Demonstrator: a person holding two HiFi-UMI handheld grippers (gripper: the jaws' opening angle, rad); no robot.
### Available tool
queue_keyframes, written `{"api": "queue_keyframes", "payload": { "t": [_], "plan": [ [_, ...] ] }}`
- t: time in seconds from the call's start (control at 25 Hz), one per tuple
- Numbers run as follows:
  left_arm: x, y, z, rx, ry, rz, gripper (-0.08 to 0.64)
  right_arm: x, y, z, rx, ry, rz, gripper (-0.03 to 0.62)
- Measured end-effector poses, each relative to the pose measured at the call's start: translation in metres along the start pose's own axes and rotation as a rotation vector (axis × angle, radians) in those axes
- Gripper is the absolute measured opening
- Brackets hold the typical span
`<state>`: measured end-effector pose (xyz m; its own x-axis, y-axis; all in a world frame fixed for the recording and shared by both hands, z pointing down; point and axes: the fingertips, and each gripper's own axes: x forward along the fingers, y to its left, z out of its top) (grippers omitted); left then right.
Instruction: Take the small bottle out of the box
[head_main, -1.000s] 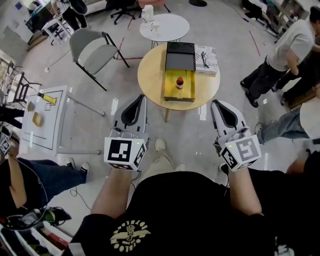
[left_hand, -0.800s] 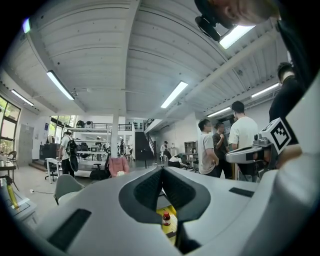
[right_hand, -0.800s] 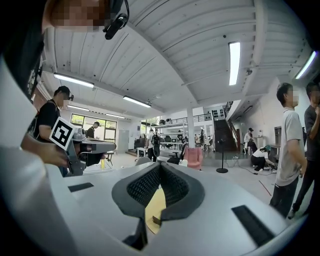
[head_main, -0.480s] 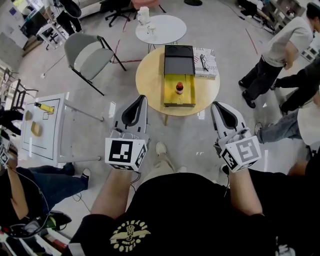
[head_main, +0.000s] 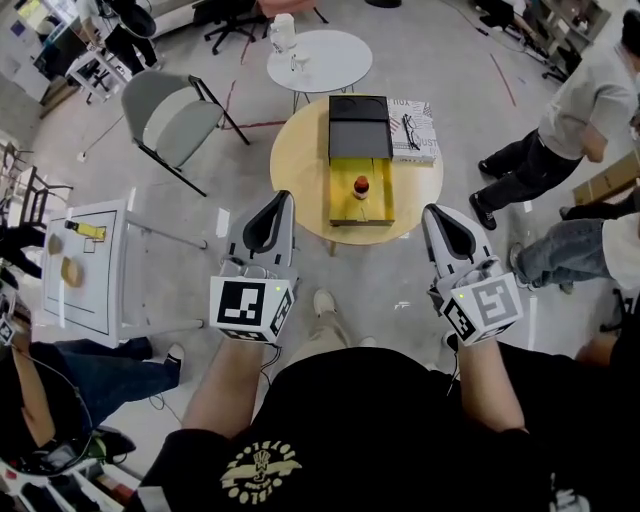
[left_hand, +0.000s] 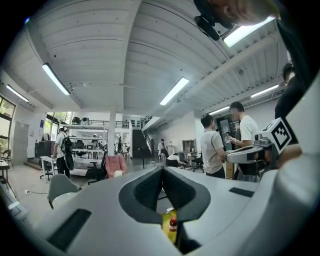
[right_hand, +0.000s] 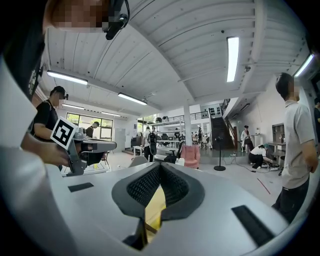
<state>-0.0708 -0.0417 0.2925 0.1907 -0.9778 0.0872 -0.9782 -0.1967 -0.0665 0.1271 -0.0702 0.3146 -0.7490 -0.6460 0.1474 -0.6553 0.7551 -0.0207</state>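
The small bottle (head_main: 360, 187), dark with a red cap, stands upright in the open yellow box (head_main: 372, 207), whose black lid (head_main: 358, 128) lies folded back. The box rests on a round wooden table (head_main: 300, 160) ahead of me. Both grippers hang over the floor, short of the table. My left gripper (head_main: 284, 197) is shut and empty; my right gripper (head_main: 431, 209) is shut and empty too. In the left gripper view the bottle (left_hand: 172, 223) shows below the closed jaws of the left gripper (left_hand: 162, 171). A yellow surface shows below the right gripper (right_hand: 160, 167) in its own view.
A book stack with glasses (head_main: 412, 127) lies beside the box. Behind stands a white round table (head_main: 318, 60) with a jug. A grey folding chair (head_main: 168, 108) and a white side table (head_main: 85, 255) are left. People (head_main: 570, 120) stand at the right.
The wooden table sits a little lower and nearer in the head view. The people at the right have shifted. Both grippers keep their places and stay shut.
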Motion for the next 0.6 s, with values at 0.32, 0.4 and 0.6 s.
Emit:
{"api": "queue_keyframes", "payload": {
  "t": [0.32,0.4,0.6],
  "plan": [
    [0.035,0.016,-0.005,-0.01,0.023,-0.023,0.015,0.031,-0.017,0.001,0.01,0.014,-0.011,0.014],
    [0.044,0.019,-0.003,-0.008,0.022,-0.032,0.015,0.037,-0.021,0.002,0.015,0.015,-0.019,0.014],
    [0.064,0.028,-0.002,-0.001,0.021,-0.053,0.015,0.052,-0.03,0.004,0.019,0.016,-0.036,0.014]
  ]
}}
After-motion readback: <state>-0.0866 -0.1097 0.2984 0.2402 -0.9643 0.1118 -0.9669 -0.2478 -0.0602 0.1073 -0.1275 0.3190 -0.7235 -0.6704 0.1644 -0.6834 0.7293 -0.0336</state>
